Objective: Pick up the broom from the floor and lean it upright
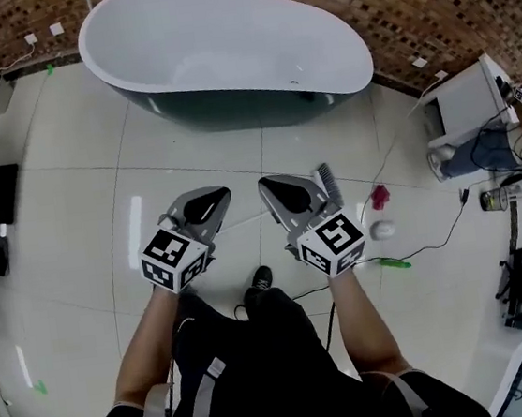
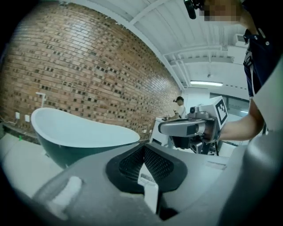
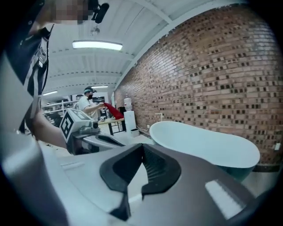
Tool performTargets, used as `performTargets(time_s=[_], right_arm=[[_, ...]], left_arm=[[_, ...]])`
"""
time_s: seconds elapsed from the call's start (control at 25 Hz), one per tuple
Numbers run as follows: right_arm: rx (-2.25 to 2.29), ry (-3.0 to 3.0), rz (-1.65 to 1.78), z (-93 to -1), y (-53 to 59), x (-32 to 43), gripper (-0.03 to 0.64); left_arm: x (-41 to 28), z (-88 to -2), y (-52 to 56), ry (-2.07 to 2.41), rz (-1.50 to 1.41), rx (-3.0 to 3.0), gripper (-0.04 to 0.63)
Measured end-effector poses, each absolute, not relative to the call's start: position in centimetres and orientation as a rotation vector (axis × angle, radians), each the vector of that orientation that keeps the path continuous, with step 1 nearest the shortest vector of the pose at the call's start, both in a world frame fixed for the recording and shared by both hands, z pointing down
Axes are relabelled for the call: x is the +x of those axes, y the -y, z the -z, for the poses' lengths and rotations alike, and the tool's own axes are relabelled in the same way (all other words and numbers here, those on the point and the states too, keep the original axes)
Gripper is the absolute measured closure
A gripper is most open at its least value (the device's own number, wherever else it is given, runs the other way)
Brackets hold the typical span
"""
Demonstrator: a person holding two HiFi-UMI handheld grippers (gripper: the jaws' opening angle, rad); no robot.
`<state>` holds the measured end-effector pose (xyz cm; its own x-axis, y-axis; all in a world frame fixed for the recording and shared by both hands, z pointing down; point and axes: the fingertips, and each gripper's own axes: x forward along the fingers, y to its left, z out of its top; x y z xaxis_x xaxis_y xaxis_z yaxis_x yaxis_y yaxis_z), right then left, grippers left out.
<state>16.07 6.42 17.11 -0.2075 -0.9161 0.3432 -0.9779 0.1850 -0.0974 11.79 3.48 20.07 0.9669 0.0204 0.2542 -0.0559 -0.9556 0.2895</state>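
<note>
With the left gripper and right gripper both closed on nothing and the grey-bristled broom lying on the white tiled floor just beside the right one, pickup and upright leaning remain outstanding.

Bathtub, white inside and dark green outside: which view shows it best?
Head view: it shows the whole oval bathtub, white inside, dark green outside, from above. Both gripper views show it side-on, with its lower part hidden.
</note>
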Motion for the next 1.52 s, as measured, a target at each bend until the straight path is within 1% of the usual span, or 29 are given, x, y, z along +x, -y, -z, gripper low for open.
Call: performTargets(time_s=[0.12, 0.28, 0.44, 0.52, 0.76, 1.0, 1.12, 1.32, 1.52], right_arm=[[1.641, 2.347, -0.481, -20.8, -4.6, 15.2, 0.612], [1.337, 2.425, -0.574, -27.6, -3.1, 12.2, 0.611], [1.095, 2.405, -0.587, -35.5, -2.7, 8.9, 0.608], [0.969, 2.388, -0.557, -40.0, -2.6, 7.1, 0.591], [0.642, 2.326, -0.518, -55.7, -3.4, 2.4, 0.551], [0.464, 2.277, -0.519, -70.4, -4.2, -0.2, 0.531], [0.382, 2.256, -0.514, -77.0, -4.9, -1.3, 0.511], [0.266, 2.216, -0.520, -86.4, -6.3, -2.7, 0.494], [0.175, 2.160, -0.483, -94.1, -7.4, -3.3, 0.477]], left_arm=[[10.5, -23.6, -1.9, 0.217, -0.411, 2.781, 0.594], [6.0, -29.4, -0.5, 0.493, -0.462, 2.659, 0.594], [1.7, -36.3, 0.6, 0.646, -0.559, 2.580, 0.594], [-0.4, -40.5, 1.2, 0.706, -0.595, 2.551, 0.594], [-5.7, -54.6, 1.3, 0.824, -0.680, 2.432, 0.594], [-7.9, -67.3, 2.2, 0.852, -0.672, 2.377, 0.594], [-8.9, -73.3, 2.1, 0.866, -0.683, 2.347, 0.594], [-10.5, -81.3, 1.1, 0.880, -0.681, 2.293, 0.594], [-12.4, -87.1, 0.2, 0.928, -0.687, 2.246, 0.594]])
